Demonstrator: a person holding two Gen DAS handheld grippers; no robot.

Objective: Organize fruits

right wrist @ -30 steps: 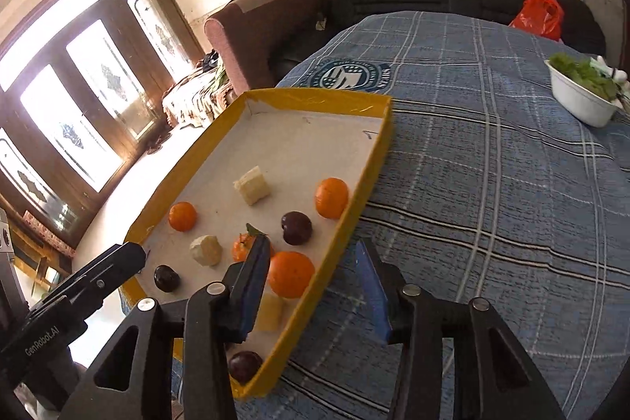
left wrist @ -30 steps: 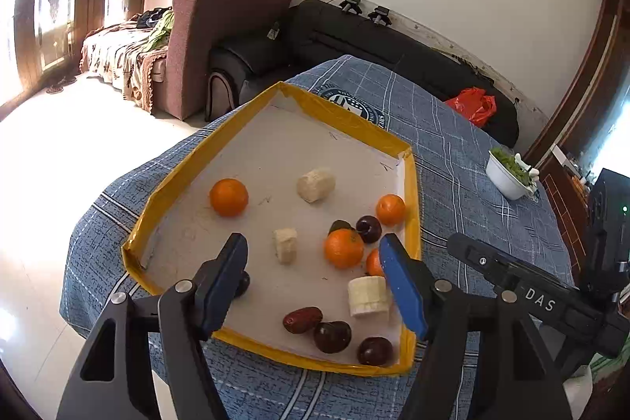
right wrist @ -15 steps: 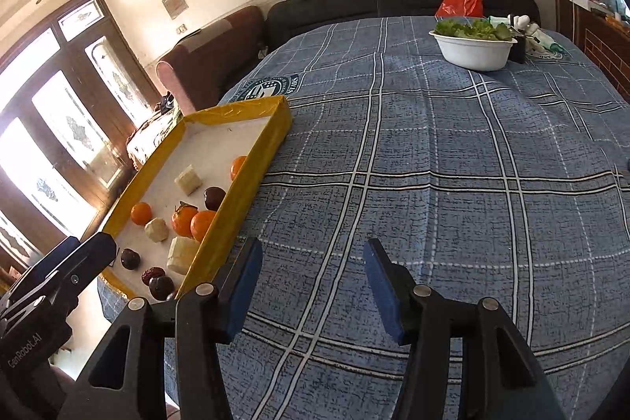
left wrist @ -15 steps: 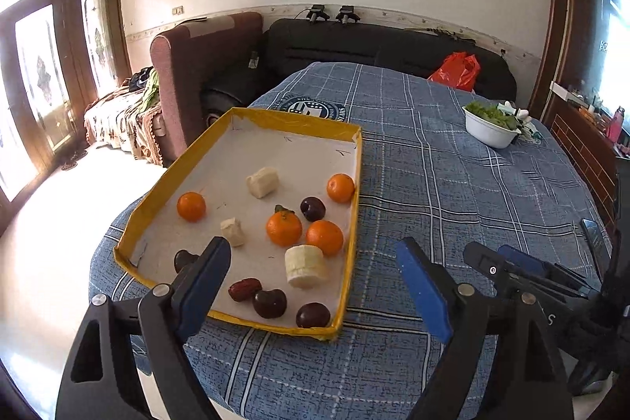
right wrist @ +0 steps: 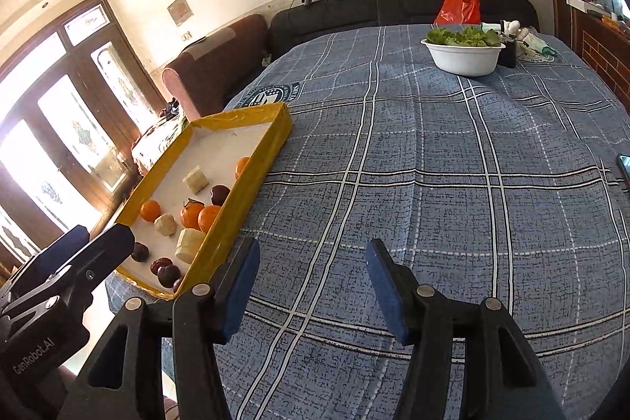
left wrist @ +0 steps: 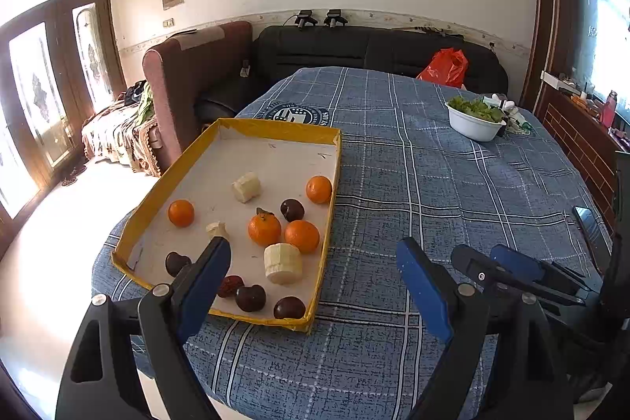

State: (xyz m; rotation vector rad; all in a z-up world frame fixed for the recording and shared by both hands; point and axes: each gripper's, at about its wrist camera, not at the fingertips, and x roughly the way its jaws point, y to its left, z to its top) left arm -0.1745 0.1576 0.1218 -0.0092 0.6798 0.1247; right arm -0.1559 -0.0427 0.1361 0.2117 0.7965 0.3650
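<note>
A yellow-rimmed tray [left wrist: 275, 126] sits at the table's left edge; it also shows in the right wrist view [right wrist: 252, 113]. It holds several oranges [left wrist: 264, 229], banana pieces [left wrist: 282, 263], dark plums [left wrist: 292, 210] and a red date [left wrist: 231, 285]. My left gripper [left wrist: 311, 262] is open and empty, above the tray's near right corner. My right gripper [right wrist: 311, 262] is open and empty over bare tablecloth to the right of the tray. The left gripper's tip shows in the right wrist view [right wrist: 106, 247].
A blue plaid cloth [right wrist: 433, 184] covers the table. A white bowl of greens [right wrist: 462, 56] stands far right, with small items behind it. A phone [left wrist: 588, 227] lies at the right edge. Sofas and a red bag [left wrist: 445, 63] are beyond the table.
Both grippers have pulled back and swung right, away from the tray. The tray now lies farther off and to the left in both views. Both stay open and empty.
</note>
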